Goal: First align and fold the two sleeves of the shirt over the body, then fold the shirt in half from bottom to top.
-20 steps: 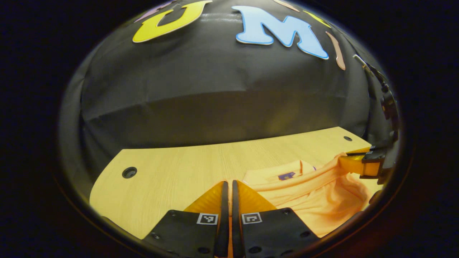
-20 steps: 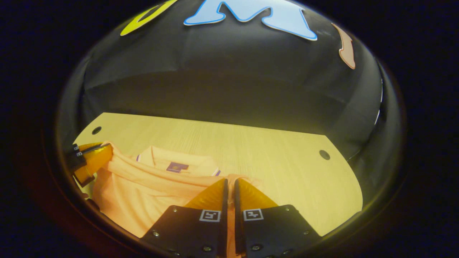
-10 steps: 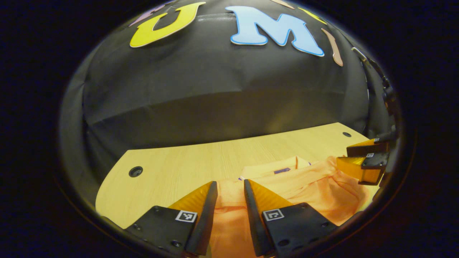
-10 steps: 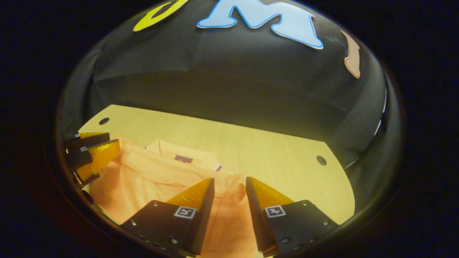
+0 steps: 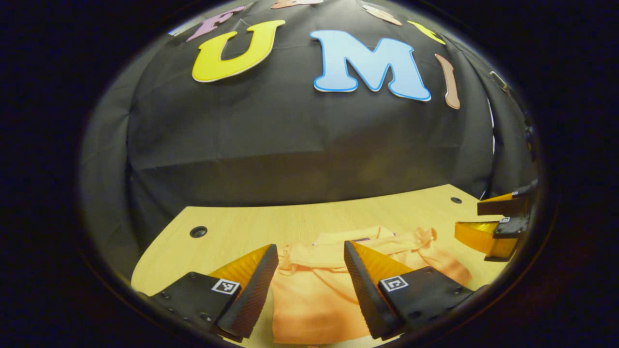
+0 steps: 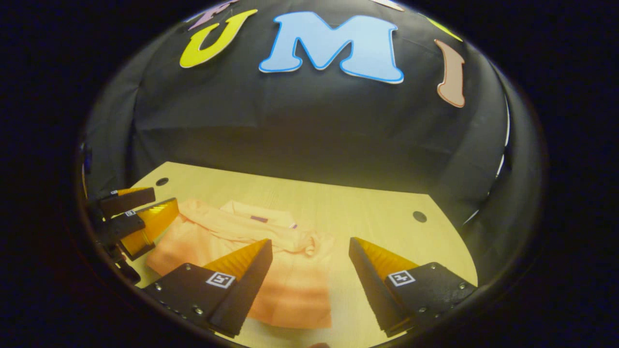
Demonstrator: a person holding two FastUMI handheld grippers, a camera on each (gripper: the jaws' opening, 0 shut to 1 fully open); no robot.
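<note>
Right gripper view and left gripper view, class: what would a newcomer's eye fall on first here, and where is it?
First the orange shirt, folded into a compact bundle on the pale wooden table, collar toward the booth wall. Next, the right gripper open above the bundle's right edge. The left gripper is open above the shirt too, touching nothing.

Light wooden table [image 5: 290,224] with a fine straight grain, rounded at its far corners, set against the black cloth wall. A round dark hole [image 5: 198,231] near each far corner, the other [image 6: 419,216] on the opposite side. Directly on the wood, an orange shirt [image 6: 290,285], folded into a compact block, collar toward the far edge, wrinkled along the top fold.
</note>
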